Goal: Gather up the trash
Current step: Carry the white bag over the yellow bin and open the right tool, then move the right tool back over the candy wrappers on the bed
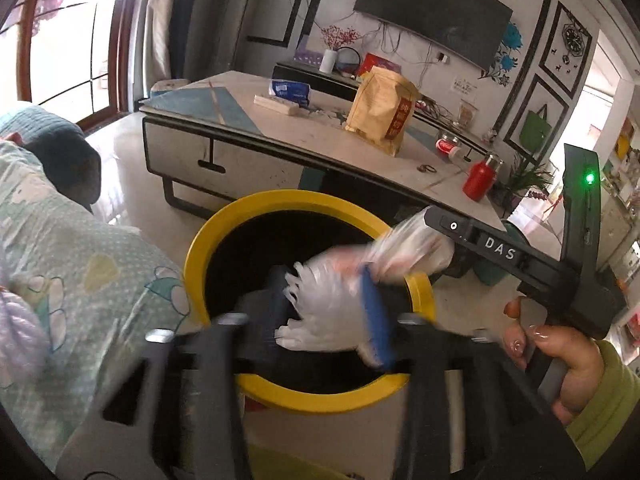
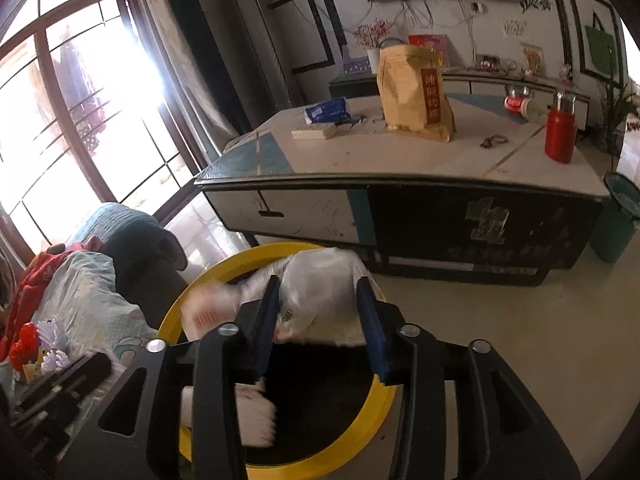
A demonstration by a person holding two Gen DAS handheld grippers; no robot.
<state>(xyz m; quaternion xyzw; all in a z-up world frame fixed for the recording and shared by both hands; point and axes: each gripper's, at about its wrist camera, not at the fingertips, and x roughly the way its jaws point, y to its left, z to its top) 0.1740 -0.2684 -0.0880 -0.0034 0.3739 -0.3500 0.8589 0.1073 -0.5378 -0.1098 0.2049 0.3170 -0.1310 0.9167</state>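
A yellow-rimmed bin [image 1: 208, 252] with a black inside stands on the floor below both grippers; it also shows in the right wrist view [image 2: 188, 292]. My left gripper [image 1: 320, 320] is over the bin, motion-blurred, with crumpled white plastic trash [image 1: 324, 312] between its fingers. My right gripper [image 2: 320, 320] is open over the bin, with a white plastic wrapper [image 2: 320, 280] loose between its blue pads [image 2: 370, 328]. In the left wrist view the right gripper [image 1: 436, 236] reaches in from the right with clear plastic [image 1: 412, 248] at its tip.
A low coffee table [image 2: 400, 160] stands behind the bin with a yellow paper bag [image 2: 416, 92], red flask [image 2: 560, 132], tissue pack [image 2: 328, 110] and a tipped can [image 2: 520, 105]. A teal bin [image 2: 616, 220] stands right. A sofa with patterned bedding [image 1: 80, 260] lies left.
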